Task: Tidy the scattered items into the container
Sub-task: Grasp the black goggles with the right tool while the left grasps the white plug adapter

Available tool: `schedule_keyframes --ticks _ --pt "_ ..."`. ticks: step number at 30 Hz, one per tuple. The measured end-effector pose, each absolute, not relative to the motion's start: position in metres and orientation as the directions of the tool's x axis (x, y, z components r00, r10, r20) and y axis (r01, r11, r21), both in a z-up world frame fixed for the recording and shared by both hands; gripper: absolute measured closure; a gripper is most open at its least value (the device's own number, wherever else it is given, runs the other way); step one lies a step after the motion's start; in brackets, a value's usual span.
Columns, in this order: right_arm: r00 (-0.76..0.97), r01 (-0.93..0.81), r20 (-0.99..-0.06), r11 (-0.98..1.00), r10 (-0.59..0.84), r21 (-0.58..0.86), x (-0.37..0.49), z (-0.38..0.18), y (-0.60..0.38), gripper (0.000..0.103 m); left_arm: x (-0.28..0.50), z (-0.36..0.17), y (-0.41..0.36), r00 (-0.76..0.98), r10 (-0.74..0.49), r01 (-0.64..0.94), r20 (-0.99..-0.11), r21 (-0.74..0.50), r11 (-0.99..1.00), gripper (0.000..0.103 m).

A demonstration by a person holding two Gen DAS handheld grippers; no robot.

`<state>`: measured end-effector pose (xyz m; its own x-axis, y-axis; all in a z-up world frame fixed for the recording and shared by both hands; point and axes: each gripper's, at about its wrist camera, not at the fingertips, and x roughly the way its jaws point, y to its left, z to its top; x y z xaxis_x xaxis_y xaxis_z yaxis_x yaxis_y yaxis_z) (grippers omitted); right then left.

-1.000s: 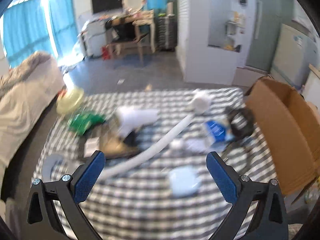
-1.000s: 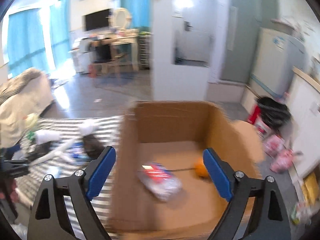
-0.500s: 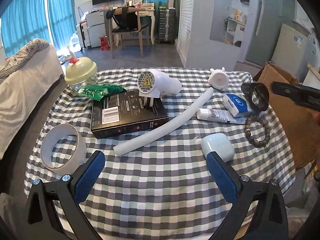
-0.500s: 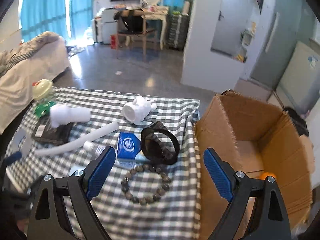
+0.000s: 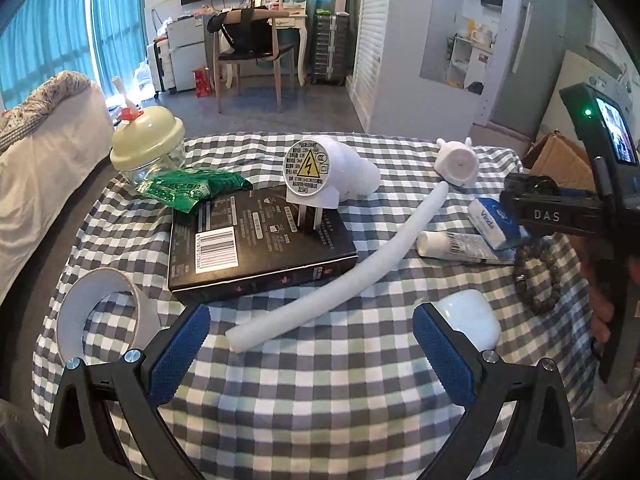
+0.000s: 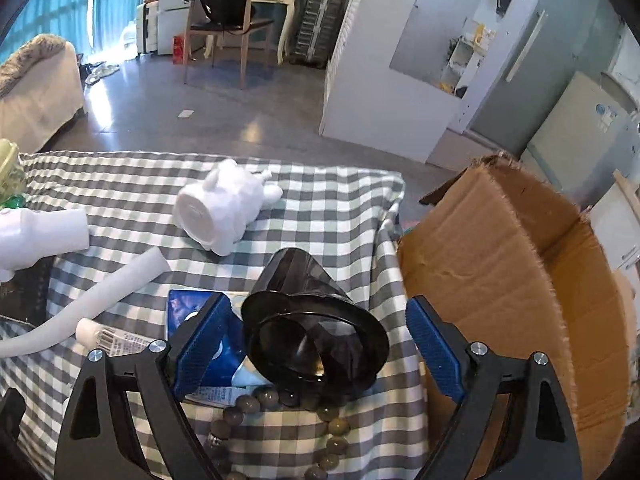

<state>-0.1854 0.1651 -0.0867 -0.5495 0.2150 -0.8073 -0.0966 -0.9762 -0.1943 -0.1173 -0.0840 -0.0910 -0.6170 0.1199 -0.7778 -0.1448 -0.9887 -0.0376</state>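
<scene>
Where box (image 6: 500, 280) rises, contents unseen

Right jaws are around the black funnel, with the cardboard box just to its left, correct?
Not quite: the cardboard box stands to the right of the black funnel, off the table edge, as the right wrist view shows. The right gripper does straddle it.

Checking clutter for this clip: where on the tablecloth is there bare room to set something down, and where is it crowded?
Bare cloth lies along the near edge, bordered by the tape roll, foam tube and white case. Another free strip sits at the far edge between the jar and white figurine. It is crowded by the cardboard box: black funnel, tissue pack, bead bracelet.
</scene>
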Motion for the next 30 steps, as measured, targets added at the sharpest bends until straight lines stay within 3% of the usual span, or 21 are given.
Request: schedule_keyframes --ticks 8,15,27,28,29,30 --pt "-0.565 -0.094 -0.813 -0.990 0.142 -0.107 -0.173 -0.069 0.178 0.041 -0.127 -0.091 -0.079 -0.630 0.105 -0.148 -0.769 -0.014 -0.989 0.000" --pt "-0.611 -0.041 -0.788 -0.997 0.077 -0.066 -0.156 -0.044 0.170 0.041 -0.164 -0.058 -0.070 -0.741 0.172 -0.230 -0.649 0.006 -0.973 0.000" --pt "-0.638 0.037 -0.768 -0.994 0.052 -0.098 -0.154 -0.040 0.152 0.041 -0.221 -0.091 -0.071 -0.633 0.227 -0.256 -0.740 -0.076 -0.964 0.001" --pt "-0.635 0.039 -0.770 -0.994 0.051 -0.098 -0.156 -0.042 0.151 0.041 -0.221 -0.092 -0.071 -0.634 0.226 -0.259 -0.740 -0.072 -0.963 0.012" --pt "-0.632 0.039 -0.774 -0.995 0.049 -0.095 -0.158 -0.044 0.151 0.041 -0.220 -0.092 -0.071 -0.631 0.229 -0.266 -0.742 -0.071 -0.961 0.033" --pt "-0.629 0.039 -0.776 -0.995 0.047 -0.093 -0.160 -0.045 0.151 0.041 -0.220 -0.091 -0.071 -0.632 0.221 -0.266 -0.743 -0.060 -0.962 0.043"
